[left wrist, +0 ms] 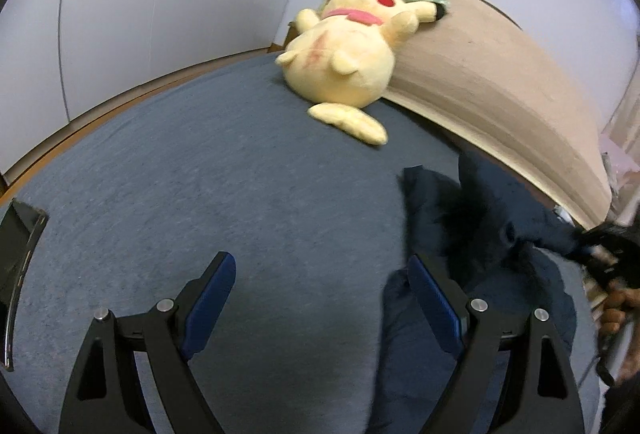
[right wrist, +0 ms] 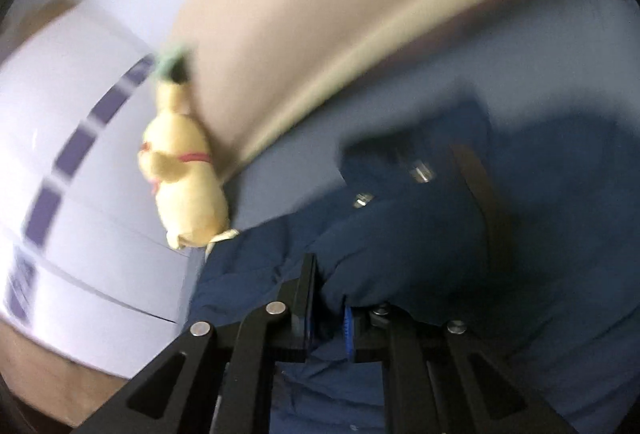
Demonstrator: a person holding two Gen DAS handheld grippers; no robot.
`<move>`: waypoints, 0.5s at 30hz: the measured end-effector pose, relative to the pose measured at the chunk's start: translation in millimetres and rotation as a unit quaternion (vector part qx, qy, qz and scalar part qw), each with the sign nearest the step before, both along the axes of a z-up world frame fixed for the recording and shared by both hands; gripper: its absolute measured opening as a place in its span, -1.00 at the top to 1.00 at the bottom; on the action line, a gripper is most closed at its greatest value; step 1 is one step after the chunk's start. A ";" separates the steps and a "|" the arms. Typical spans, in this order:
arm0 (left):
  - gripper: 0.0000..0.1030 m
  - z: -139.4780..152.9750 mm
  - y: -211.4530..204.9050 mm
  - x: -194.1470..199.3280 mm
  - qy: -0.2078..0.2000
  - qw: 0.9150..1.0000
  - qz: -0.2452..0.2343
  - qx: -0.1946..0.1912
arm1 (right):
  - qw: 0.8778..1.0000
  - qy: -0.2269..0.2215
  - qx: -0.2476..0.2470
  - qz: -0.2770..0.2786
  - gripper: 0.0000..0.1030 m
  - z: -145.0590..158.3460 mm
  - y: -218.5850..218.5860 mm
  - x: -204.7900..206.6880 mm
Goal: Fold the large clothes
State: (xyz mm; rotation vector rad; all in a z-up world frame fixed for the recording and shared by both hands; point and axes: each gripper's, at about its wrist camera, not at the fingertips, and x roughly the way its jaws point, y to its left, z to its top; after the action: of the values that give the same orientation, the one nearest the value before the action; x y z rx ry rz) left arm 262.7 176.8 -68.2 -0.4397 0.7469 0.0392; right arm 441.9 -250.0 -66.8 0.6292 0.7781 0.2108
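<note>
The left gripper [left wrist: 320, 298] hangs over the blue-grey bed [left wrist: 200, 174] with its black fingers and blue pads [left wrist: 210, 298] spread wide, nothing between them. Only bare bedcover lies under the gap. The dark navy padded jacket [left wrist: 488, 234] lies crumpled just beyond and to the right of this gripper; one fold of it reaches up against the outer side of the right-hand finger, though whether cloth and finger actually touch I cannot tell.

The right gripper [right wrist: 328, 298] is pressed together on a bunched fold of the same navy jacket [right wrist: 420, 242], the cloth pinched between its pads and swelling up just ahead of the fingertips. The rest of the garment spreads ahead of it and to its right, with two metal snaps [right wrist: 420, 170] showing on the fabric. From the left view, that gripper appears at the far right edge, held by a person's hand [left wrist: 616, 306], with jacket cloth drawn toward it.

Well ahead of both grippers, a pale yellow plush toy with a pink collar [left wrist: 348, 50] leans against the beige upholstered headboard [left wrist: 500, 82].
</note>
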 end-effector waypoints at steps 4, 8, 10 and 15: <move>-0.71 13.2 -20.2 7.5 -0.012 1.000 -0.018 0.004 | 0.985 -0.109 -0.133 -0.008 0.77 67.9 -0.9 -53.6; -0.71 23.6 -46.4 19.7 -0.016 0.999 -0.039 0.011 | 0.977 -0.105 -0.186 -0.028 0.77 49.3 -17.3 -82.2; -0.71 26.6 -63.6 28.5 -0.015 0.998 -0.054 0.020 | 0.979 -0.066 -0.189 -0.043 0.77 17.2 -33.2 -80.2; -0.71 28.5 -109.3 54.3 -0.010 0.995 -0.086 0.053 | 0.984 0.027 -0.162 -0.061 0.78 -70.9 -67.4 -75.5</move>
State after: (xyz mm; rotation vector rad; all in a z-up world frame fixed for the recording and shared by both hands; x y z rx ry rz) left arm 317.1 67.5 -39.7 -0.2731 0.7577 -0.0870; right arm 366.4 -317.4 -137.7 0.3724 0.8033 -0.0458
